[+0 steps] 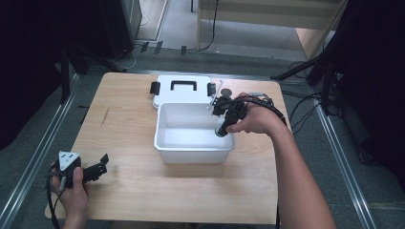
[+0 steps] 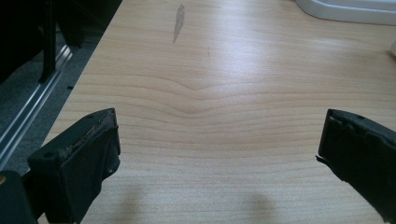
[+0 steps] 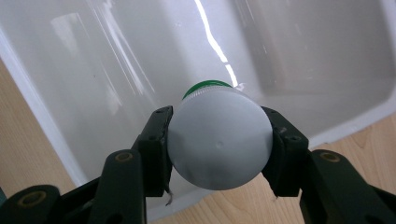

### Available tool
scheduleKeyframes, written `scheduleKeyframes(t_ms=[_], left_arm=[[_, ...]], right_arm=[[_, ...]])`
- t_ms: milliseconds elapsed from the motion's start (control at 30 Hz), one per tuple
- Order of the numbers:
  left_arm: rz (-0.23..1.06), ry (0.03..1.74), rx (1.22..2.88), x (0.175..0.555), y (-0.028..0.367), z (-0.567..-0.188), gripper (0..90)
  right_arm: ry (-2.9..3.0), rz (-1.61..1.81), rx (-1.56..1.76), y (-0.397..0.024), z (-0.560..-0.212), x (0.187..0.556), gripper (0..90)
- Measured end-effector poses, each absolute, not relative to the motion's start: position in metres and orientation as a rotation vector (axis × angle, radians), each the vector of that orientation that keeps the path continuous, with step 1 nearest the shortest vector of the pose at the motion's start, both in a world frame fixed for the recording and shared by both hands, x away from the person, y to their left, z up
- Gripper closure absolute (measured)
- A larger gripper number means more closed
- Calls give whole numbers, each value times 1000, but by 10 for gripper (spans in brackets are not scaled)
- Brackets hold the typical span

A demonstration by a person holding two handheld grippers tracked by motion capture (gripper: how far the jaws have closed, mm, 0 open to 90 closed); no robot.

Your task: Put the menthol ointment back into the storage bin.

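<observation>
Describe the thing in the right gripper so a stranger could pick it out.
Find the white bin on the wooden table. Over its right edge the right gripper clamps a small bottle, white-capped with a green band beneath, the only round thing there.

Light wooden table (image 1: pixel 129 124) standing on grey carpeted floor (image 1: pixel 181 59). Metal rails (image 1: pixel 36 157) run along the floor on both sides. Dark curtains (image 1: pixel 28 57) hang left and right. Pale wooden furniture (image 1: pixel 267 19) stands beyond, with black cables (image 1: pixel 305 102) trailing nearby
</observation>
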State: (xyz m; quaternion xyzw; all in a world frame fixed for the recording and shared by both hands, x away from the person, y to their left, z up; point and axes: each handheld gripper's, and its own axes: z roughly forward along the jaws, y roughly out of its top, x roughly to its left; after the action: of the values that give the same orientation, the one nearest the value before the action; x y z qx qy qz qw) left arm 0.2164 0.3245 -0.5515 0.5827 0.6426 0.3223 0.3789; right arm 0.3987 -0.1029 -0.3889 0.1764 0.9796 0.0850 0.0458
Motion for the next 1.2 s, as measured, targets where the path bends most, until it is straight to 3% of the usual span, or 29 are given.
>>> scheduleKeyframes(t_ms=[767,1200], left_arm=[[826,1641,1503,217,323,-551,0],[816,1644,1507,217,324,-551,0]], right_arm=[[3008,103,314,-77,-434,401,512],[2984,-77,349,-65,-447,403,510]])
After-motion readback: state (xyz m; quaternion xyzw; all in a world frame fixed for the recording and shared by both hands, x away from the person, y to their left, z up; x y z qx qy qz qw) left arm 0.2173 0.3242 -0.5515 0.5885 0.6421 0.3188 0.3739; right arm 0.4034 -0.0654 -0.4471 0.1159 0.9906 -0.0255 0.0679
